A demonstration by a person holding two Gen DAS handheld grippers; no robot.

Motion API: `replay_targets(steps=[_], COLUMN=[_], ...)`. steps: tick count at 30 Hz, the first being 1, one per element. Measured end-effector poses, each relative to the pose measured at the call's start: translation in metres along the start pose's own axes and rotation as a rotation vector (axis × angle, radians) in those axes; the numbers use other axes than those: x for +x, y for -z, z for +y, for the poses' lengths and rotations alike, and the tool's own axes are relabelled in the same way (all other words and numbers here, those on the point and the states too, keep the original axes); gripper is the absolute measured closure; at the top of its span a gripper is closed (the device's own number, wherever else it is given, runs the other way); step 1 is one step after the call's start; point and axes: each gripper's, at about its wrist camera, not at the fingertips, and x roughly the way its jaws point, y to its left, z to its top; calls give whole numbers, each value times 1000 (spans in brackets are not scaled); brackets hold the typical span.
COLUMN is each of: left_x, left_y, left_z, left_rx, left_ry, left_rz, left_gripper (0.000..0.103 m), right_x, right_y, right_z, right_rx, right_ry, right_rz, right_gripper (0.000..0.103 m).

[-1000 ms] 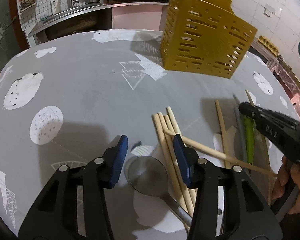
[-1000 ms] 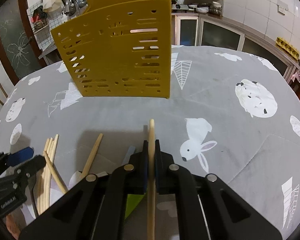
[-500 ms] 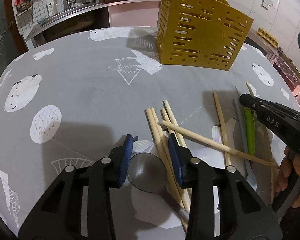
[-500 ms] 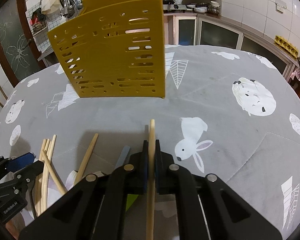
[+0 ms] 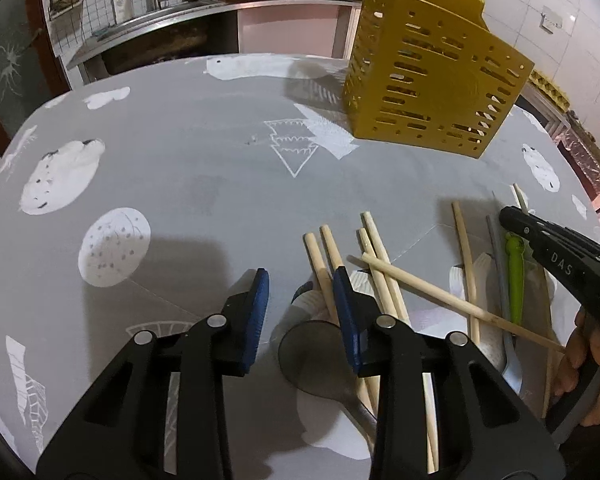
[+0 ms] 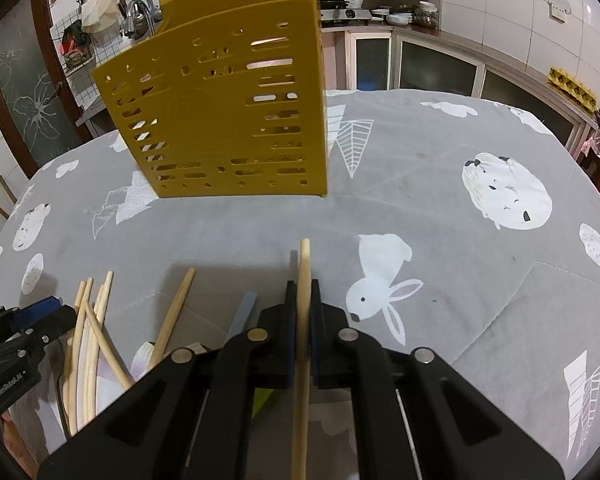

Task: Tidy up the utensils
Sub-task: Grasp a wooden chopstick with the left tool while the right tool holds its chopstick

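Since a second ago, the left tongs (image 5: 300, 296) have narrowed and are closing above the spoon (image 5: 316, 354), pads not yet pressing. Well beyond on the worktop (image 5: 188, 168) stands the yellow holder (image 6: 224, 120). Right tongs (image 6: 300, 328) clamp one chopstick (image 6: 304, 280). Best centre on the spoon, clear of the neighbouring chopsticks (image 5: 376, 264).

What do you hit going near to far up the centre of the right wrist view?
Right gripper shut on a pale wooden chopstick → bare grey patterned tablecloth → yellow perforated plastic utensil holder → kitchen counter behind.
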Motion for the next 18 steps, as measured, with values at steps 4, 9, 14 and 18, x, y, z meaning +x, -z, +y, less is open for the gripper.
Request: replay_targets(steps=[4, 9, 14, 18], left_x=[2, 9, 14, 15], left_y=[-1, -5, -12, -16], left_z=[-1, -12, -18, -17], left_rx=[15, 50, 68, 65], left_ry=[-4, -39, -50, -41], left_rz=[1, 21, 30, 43], left_gripper=[71, 71, 72, 83], right_x=[1, 2, 4, 6], right_y=[0, -2, -4, -6], right_z=[1, 1, 6, 7], right_rx=[-5, -4, -8, -9], right_ry=[6, 11, 18, 22], right_rz=[0, 3, 6, 9], right_gripper=[97, 97, 97, 97])
